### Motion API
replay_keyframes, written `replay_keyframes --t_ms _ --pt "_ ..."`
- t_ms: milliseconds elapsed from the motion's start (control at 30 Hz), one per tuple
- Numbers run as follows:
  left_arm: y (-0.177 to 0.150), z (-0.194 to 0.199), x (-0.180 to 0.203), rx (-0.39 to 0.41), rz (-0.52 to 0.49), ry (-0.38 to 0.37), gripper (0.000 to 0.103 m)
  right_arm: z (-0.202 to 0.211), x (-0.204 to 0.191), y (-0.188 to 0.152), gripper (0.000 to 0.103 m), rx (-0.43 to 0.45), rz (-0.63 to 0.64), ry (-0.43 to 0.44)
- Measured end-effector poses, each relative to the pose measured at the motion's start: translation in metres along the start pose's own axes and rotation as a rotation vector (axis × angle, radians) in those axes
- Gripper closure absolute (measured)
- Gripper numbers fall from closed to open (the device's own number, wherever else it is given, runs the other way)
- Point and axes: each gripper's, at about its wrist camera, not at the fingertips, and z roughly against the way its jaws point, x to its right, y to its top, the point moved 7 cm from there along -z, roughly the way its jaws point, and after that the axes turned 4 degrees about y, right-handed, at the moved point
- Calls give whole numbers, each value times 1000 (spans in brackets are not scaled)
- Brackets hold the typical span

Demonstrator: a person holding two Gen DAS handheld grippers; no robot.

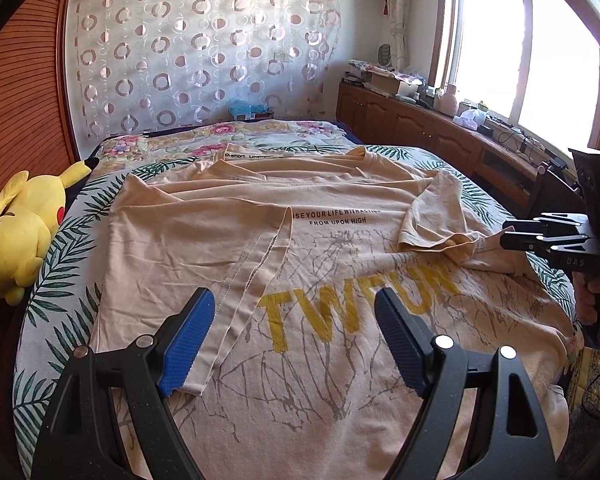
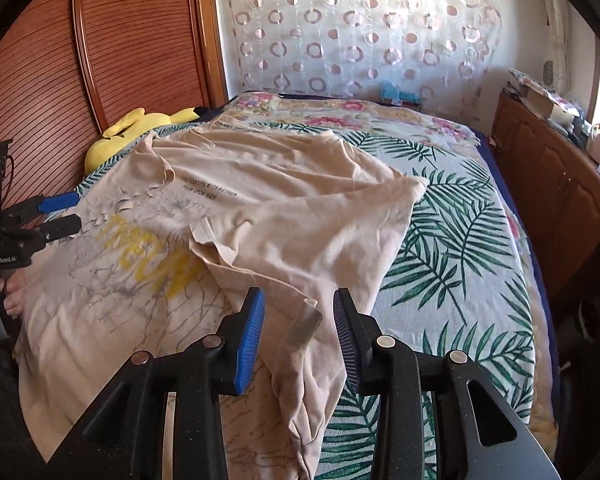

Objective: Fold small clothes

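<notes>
A beige T-shirt (image 1: 332, 264) lies spread, print side up, on a bed (image 1: 60, 320) covered with a leaf-patterned sheet; yellow letters and a grey branching design mark its front. The left side panel is folded inward over the chest, its stitched hem (image 1: 256, 264) running diagonally across the print. The right sleeve (image 1: 432, 216) is folded inward onto the shirt body. The left gripper (image 1: 296, 340) is above the lower part of the shirt with its blue-padded fingers (image 1: 188, 344) spread wide apart, nothing between them; the left pad lies close over the folded hem. The right gripper (image 2: 299, 334) has its fingers apart at the shirt's right edge, a ridge of bunched fabric (image 2: 304, 360) rising between them without being clamped. A yellow plush toy (image 1: 24, 236) rests at the left edge of the bed beside a wooden slatted door (image 1: 24, 80). A circle-patterned curtain (image 1: 204, 52) hangs beyond the bed, and a wooden cabinet (image 1: 412, 128) runs beneath the window (image 1: 512, 52).
</notes>
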Motion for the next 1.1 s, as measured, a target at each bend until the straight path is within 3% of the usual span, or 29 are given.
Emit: replay_keyframes --t_ms 33,167,400,800,967,1033,1100 --pt "0 0 0 -1 0 0 20 1 -2 -1 76 0 4 8" --pt "-1 1 2 -2 -1 -1 20 0 -10 -6 89 -5 24 37" --pt "-1 0 2 -2 -1 -1 20 9 -25 -18 97 0 44 87" --pt "0 1 2 -2 -1 -1 20 20 -47 -43 97 -63 57 134" --pt "-1 1 3 -3 -2 0 20 28 -50 -24 90 -17 61 144" --pt "0 1 2 0 -1 -3 20 30 -52 -14 74 10 65 163" --pt "0 2 1 1 1 -2 20 27 -54 -5 72 23 76 163"
